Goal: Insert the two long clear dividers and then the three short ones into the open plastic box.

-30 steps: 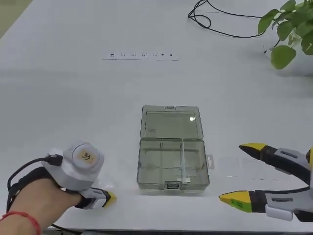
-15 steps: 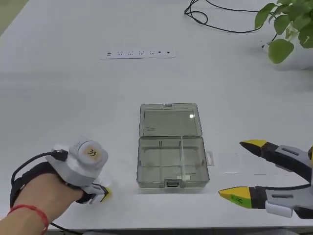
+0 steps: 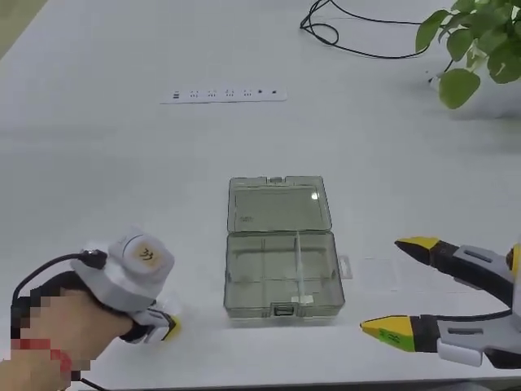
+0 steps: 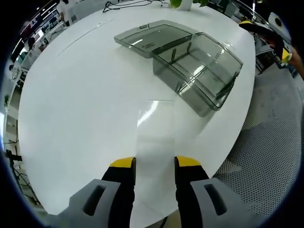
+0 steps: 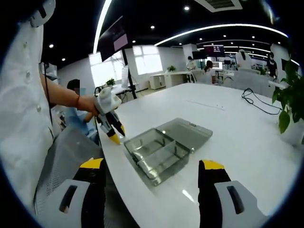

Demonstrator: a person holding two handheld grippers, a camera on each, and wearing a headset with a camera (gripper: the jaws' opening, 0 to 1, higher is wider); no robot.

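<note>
Roughly a third in, by my read. The open plastic box [image 3: 252, 308] sits mid-table [image 3: 122, 179], lid [image 3: 279, 208] flat behind it. 1 long divider [image 3: 298, 265] looks seated front to back; I see no cross pieces in it.

Left gripper [image 4: 155, 163]: tips down at the table, left of the box. A clear divider [image 4: 156, 126] lies flat, its near end between the jaws. They stand narrow at its edges; I cannot tell if they pinch it.

Right gripper [image 3: 400, 287]: jaws spread wide, holding nothing, right of the box.

Faint clear pieces [image 3: 381, 273] lie just right of the box, count unreadable.

Left to do, I judge: the 2nd long divider, then 3 short.
</note>
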